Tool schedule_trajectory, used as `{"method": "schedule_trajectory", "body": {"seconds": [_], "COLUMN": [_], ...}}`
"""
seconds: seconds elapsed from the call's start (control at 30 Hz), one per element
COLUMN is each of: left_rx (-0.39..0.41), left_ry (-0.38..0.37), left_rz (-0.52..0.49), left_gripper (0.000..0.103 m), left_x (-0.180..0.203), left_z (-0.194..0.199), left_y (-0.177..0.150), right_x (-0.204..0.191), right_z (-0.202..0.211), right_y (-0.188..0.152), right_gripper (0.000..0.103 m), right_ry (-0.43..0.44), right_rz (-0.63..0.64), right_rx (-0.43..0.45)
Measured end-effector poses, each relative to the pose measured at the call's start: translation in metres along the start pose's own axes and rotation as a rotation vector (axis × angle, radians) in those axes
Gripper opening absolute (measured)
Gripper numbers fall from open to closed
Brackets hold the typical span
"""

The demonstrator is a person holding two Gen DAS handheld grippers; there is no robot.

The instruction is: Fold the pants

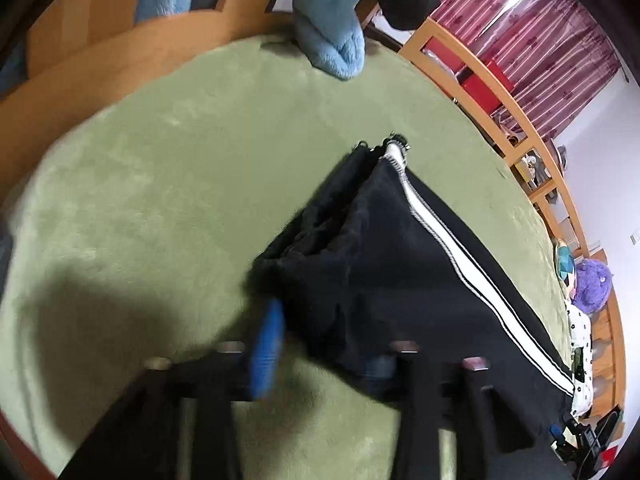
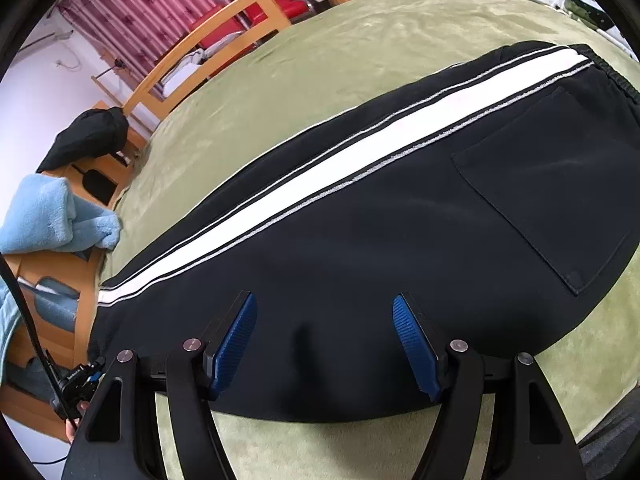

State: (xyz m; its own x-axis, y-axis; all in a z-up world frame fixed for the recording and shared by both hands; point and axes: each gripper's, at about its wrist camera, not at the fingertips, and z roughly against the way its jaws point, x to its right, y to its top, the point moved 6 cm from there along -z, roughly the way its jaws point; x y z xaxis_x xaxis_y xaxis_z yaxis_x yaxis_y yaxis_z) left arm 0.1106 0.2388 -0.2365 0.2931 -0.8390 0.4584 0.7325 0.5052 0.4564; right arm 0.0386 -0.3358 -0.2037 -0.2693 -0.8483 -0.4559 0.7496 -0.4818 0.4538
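1. A green blanket [image 2: 320, 60] is spread over a wooden-framed bed [image 2: 224, 28], and pretty much everything else is laid out on it.
2. The black pants [image 2: 360, 220] with the white side stripe [image 2: 304, 184] are stretched flat across the blanket; in the right wrist view the back pocket [image 2: 552, 200] is seen face up, near the elastic waistband.
3. A fluffy light-blue garment [image 1: 332, 20] is draped over the bed's edge, well apart from the pants.
4. The right gripper [image 2: 324, 344] is held spread wide over the pants' near edge, and nothing is pinched between its blue pads [image 2: 234, 344].
5. The left gripper [image 1: 324, 344] is blurred. One blue pad [image 1: 268, 348] is seen beside the bunched leg end of the pants [image 1: 360, 260]; the other is mostly buried under black cloth, so whether the fabric is actually pinched can't be told.
6. The cuff hardware at the leg tip [image 1: 394, 146] is too small to make out.
7. No containers are really seen; the shelves behind the bed frame are too distorted to read.
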Motion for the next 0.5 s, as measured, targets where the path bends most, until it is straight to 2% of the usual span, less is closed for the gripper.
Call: {"method": "schedule_trajectory", "body": {"seconds": [0.03,0.13,0.17,0.2,0.27,0.4,0.5], "left_rx": [0.004,-0.026,-0.030,-0.029,-0.041,-0.064,-0.037], "left_ry": [-0.013,-0.084,-0.060,-0.005,0.027,-0.028,-0.041], "left_rz": [-0.008,-0.035,-0.044,-0.047,0.001,0.162,0.185], "left_gripper": [0.055,0.055,0.055,0.055,0.056,0.056,0.056], "left_x": [0.003,0.021,0.025,0.025,0.017,-0.008,-0.010], "left_z": [0.003,0.003,0.001,-0.004,-0.008,-0.023,-0.030], "left_y": [-0.003,-0.015,-0.017,-0.018,-0.019,-0.017,-0.012], "right_x": [-0.006,-0.014,-0.016,-0.016,-0.010,-0.011,-0.012], "right_z": [-0.001,-0.008,-0.014,-0.021,-0.034,-0.034,-0.023], "right_y": [-0.004,-0.014,-0.019,-0.025,-0.034,-0.040,-0.036], "right_gripper": [0.070,0.070,0.070,0.070,0.071,0.071,0.071], "right_ry": [0.010,0.008,0.002,-0.003,-0.030,-0.054,-0.030], "right_rz": [0.033,0.097,0.116,0.125,0.124,0.158,0.137], "right_rx": [-0.008,-0.033,-0.053,-0.075,-0.113,-0.125,-0.113]}}
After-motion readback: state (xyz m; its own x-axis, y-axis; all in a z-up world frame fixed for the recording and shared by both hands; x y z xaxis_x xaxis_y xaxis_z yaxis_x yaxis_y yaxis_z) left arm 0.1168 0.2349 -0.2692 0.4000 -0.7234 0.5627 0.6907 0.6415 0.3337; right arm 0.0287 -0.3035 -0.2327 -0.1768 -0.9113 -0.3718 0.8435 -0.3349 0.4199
